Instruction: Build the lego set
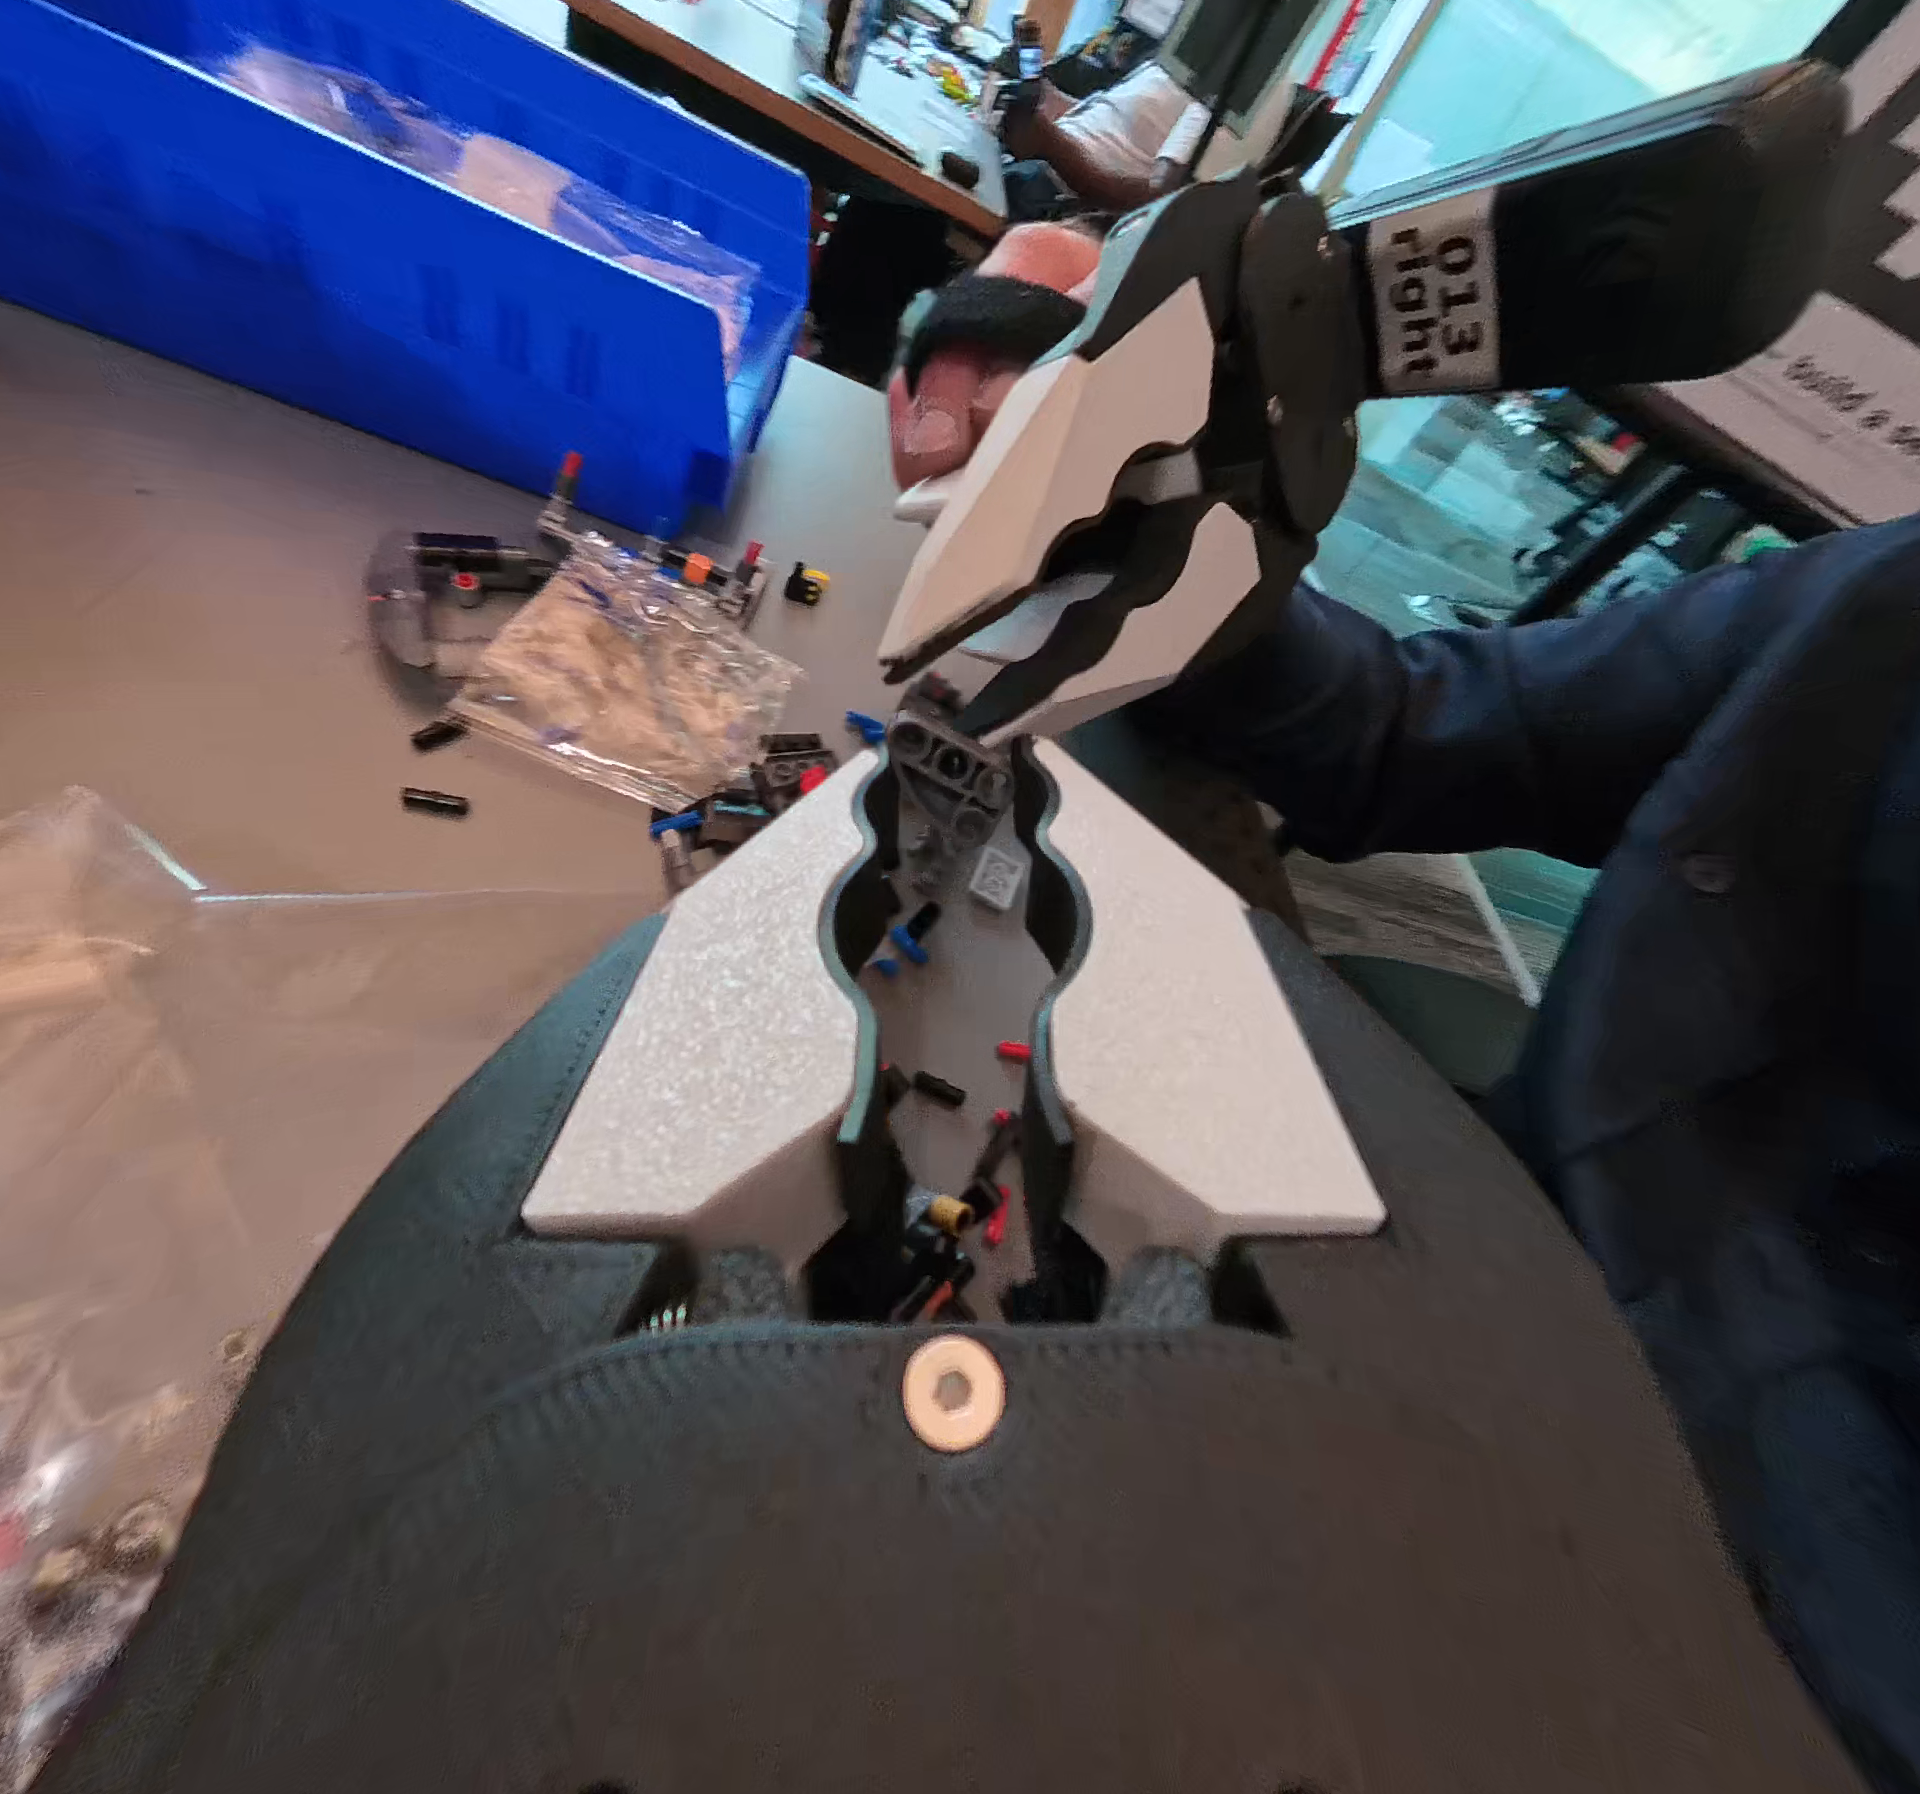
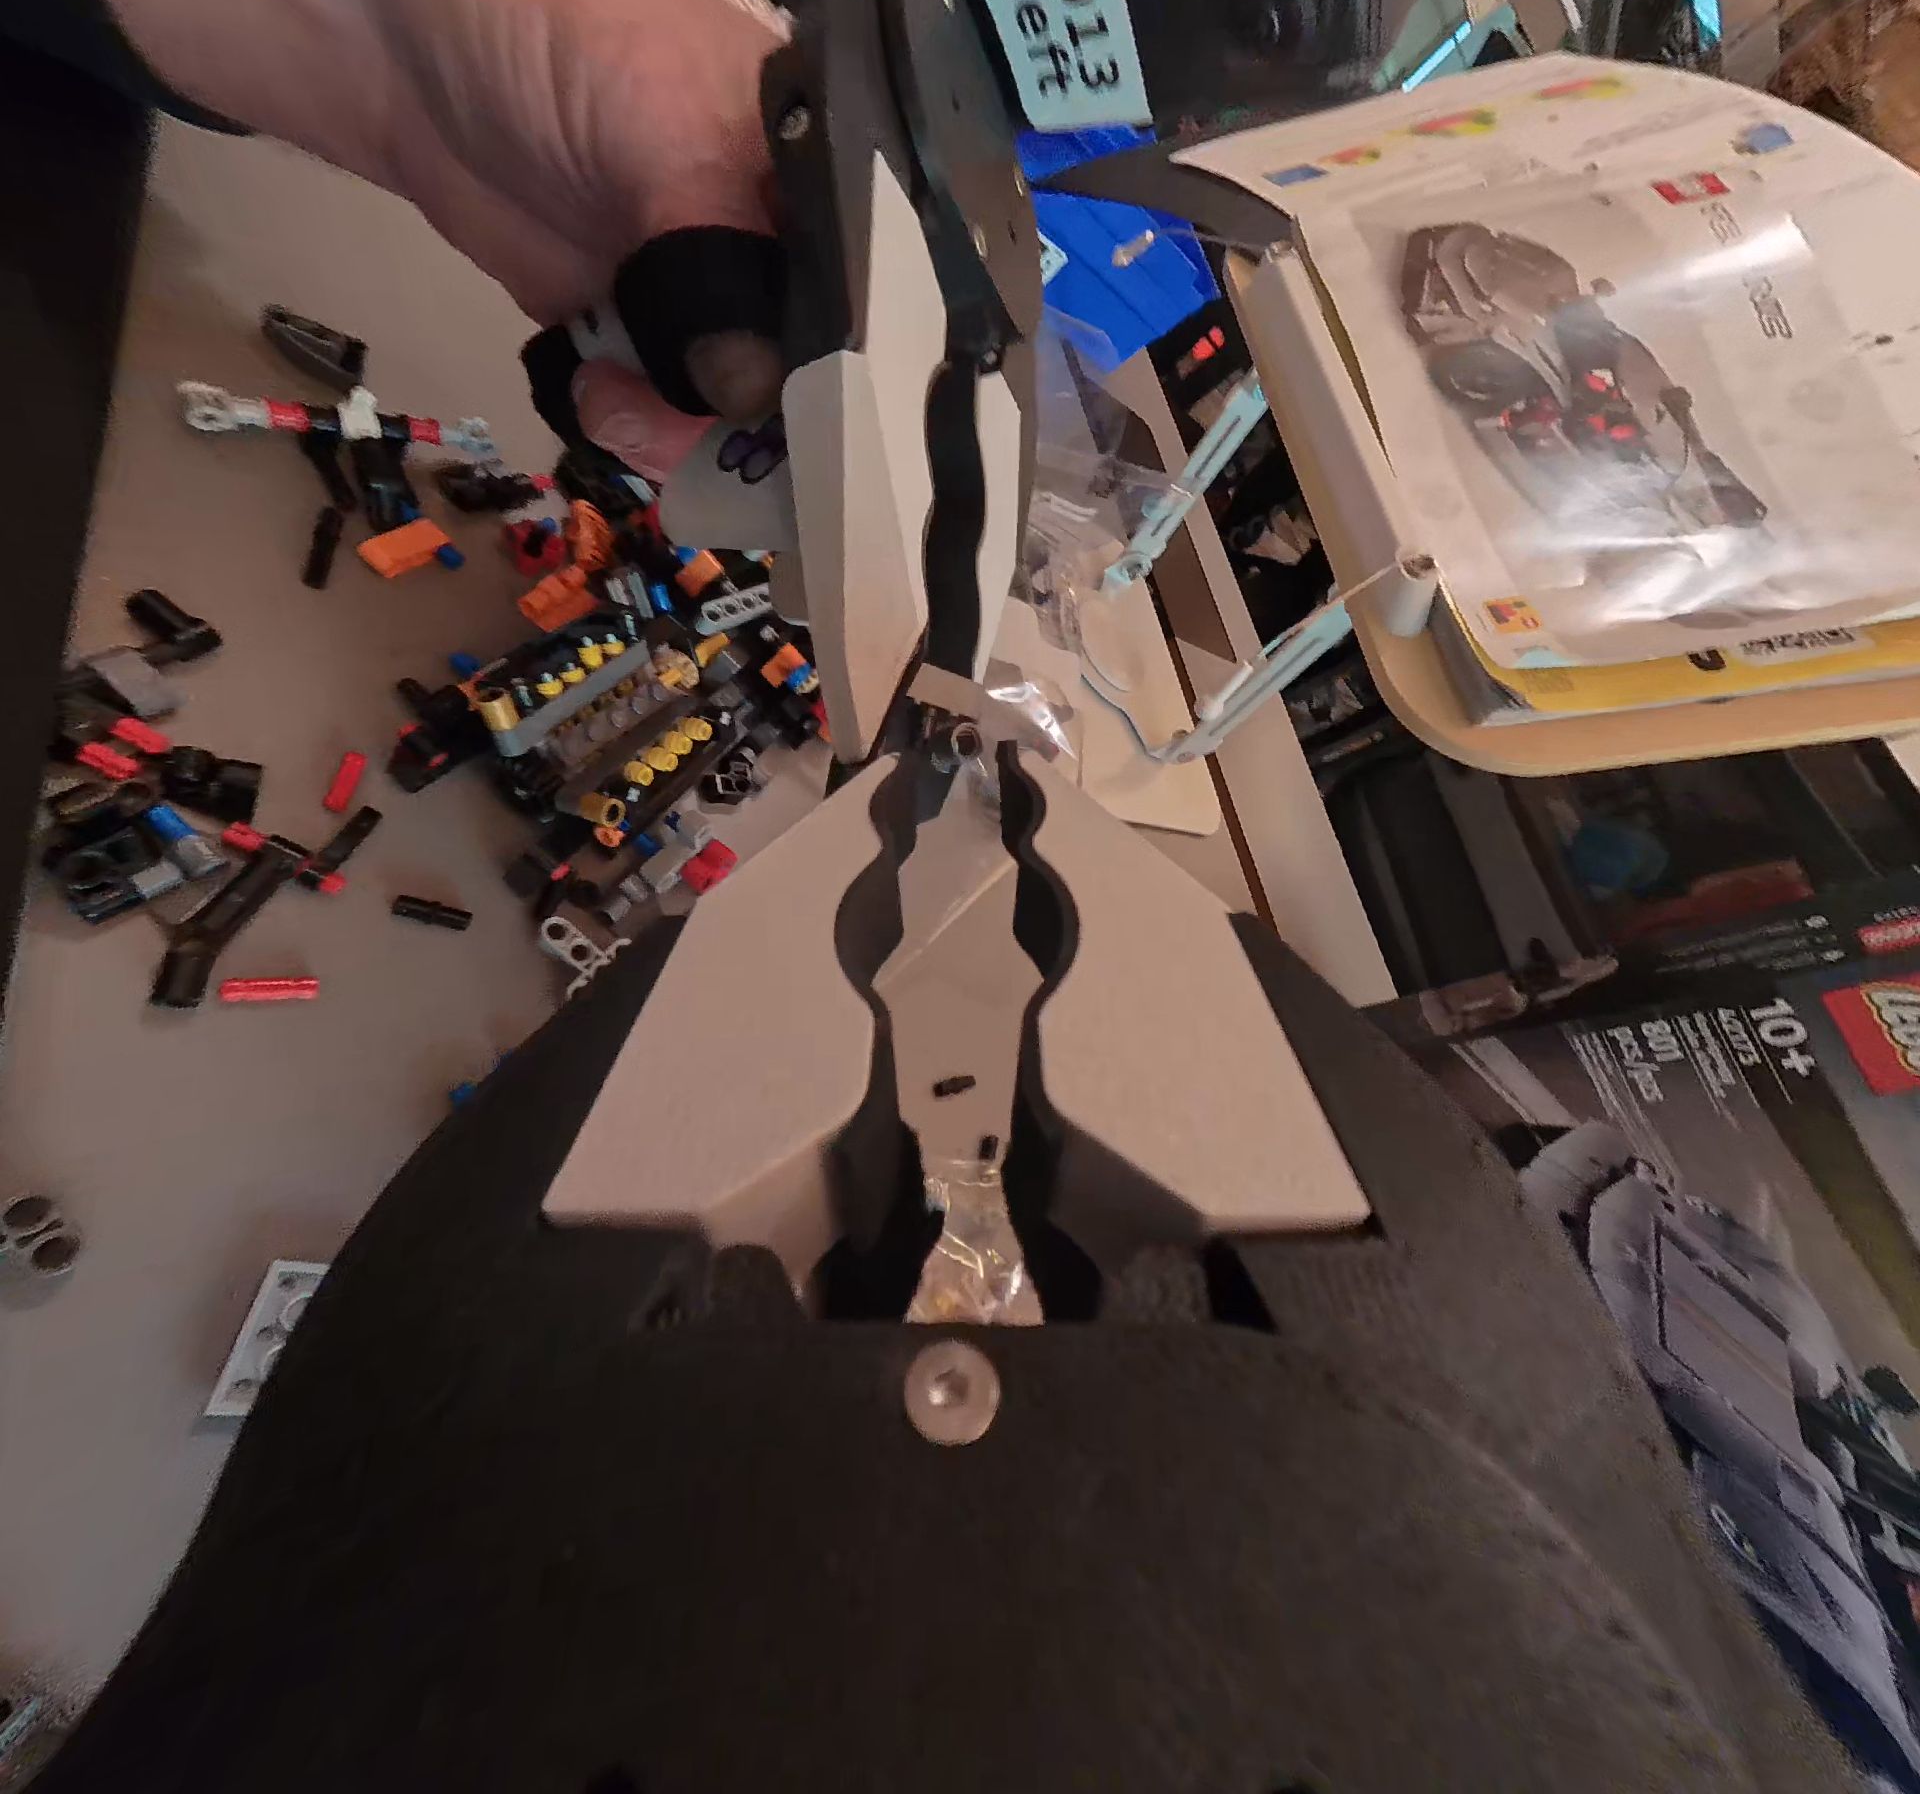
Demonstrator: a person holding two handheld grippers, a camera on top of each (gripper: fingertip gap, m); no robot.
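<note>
Two grippers: both held above the table, tips meeting at one small part
Left gripper (image 1: 951, 757): pale faceted fingers with black wavy inner edges, clamped on the grey piece
Grey piece (image 1: 948, 783): dark grey flat plastic, roughly triangular with round holes; its wide end points far, toward the other tool, and its long axis runs along the left fingers; held in the air over the table
Right gripper (image 2: 951, 757): same build; tips close together around a small dark part with a round hole, right at the left tool's tips; in the left view its tips (image 1: 940, 679) stand slightly apart beside the piece's far end; whether it grips I cannot tell
Hands: bare skin with black fabric finger loops, one (image 2: 499, 82) on the left tool, one (image 1: 987, 342) on the right
Loose parts (image 2: 603, 705): heap of black, red, orange, blue and yellow pins and beams on the table, left in the right view; among them a grey beam lined with yellow pins
Table (image 1: 208, 601): smooth, grey-tan
Bag (image 1: 634, 684): clear crinkled plastic, lying far left of the tips
Bin (image 1: 416, 269): blue rigid plastic, far left
Booklet (image 2: 1621, 394): glossy curved pages with a car picture, on a pale stand, right
Box (image 2: 1766, 1173): printed cardboard, near right
</note>
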